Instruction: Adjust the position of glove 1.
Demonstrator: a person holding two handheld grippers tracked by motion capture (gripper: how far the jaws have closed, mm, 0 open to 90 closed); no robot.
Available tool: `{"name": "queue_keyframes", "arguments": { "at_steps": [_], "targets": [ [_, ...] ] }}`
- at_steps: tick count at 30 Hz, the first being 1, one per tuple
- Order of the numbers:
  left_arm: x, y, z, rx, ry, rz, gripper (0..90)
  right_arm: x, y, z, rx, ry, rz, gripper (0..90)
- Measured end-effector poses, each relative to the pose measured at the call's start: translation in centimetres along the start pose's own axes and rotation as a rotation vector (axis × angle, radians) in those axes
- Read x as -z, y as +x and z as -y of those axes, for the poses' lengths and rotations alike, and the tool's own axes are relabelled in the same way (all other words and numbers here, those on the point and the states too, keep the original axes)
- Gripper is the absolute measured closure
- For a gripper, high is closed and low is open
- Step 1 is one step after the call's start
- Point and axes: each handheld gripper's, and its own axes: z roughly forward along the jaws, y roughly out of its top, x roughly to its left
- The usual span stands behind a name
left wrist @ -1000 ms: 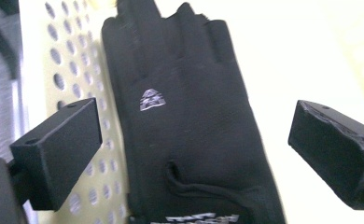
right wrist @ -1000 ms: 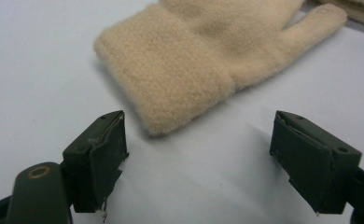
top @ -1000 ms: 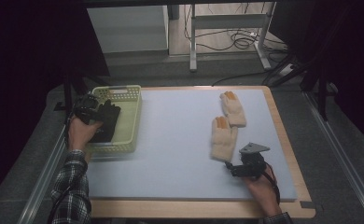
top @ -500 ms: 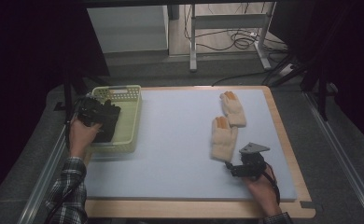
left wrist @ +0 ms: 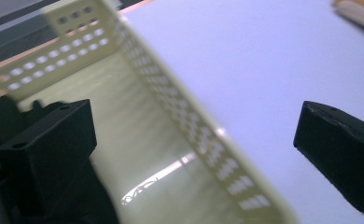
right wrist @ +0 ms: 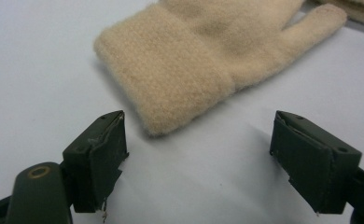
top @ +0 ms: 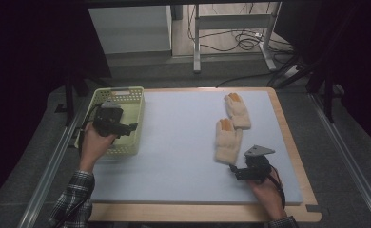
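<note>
Pale blue mat [top: 183,142]: right gripper [top: 237,172] spread wide beside nearer cream glove [top: 227,140]; left gripper [top: 126,128] wide over yellow basket [top: 135,107].

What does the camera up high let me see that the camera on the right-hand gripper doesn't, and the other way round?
The high view alone takes in the whole table, the yellow basket with the left gripper over it, and a second glove farther back. The right gripper view alone gives the close detail: the near glove's fuzzy cuff lying just ahead of the open jaws, not yet between them. Both show the right gripper and that near glove.
</note>
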Motion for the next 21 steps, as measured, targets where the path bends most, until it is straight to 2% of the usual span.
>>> {"name": "queue_keyframes", "arguments": {
  "at_steps": [3,9,11,12,15,21],
  "targets": [
    [-0.1,-1.4,-0.1,-0.035,-0.005,0.017,0.0,0.0,0.0,0.0,0.0,0.0,0.0,18.4],
    [-0.3,-4.4,0.0,-0.088,-0.026,0.077,0.0,0.0,0.0,0.0,0.002,0.001,0.0,18.4],
    [-0.6,-5.9,0.5,-0.115,-0.038,0.104,0.0,0.0,0.0,0.0,0.001,0.0,0.001,18.4],
    [-0.6,-5.9,0.5,-0.115,-0.038,0.104,0.0,0.0,0.0,0.0,0.001,0.0,0.001,18.4],
    [-0.8,-7.3,1.2,-0.132,-0.055,0.133,0.0,0.0,0.0,0.0,-0.001,0.001,0.0,18.4],
    [-1.3,-9.7,2.8,-0.167,-0.072,0.155,0.0,0.0,0.0,0.0,0.0,0.0,0.001,18.4]
  ]
}}
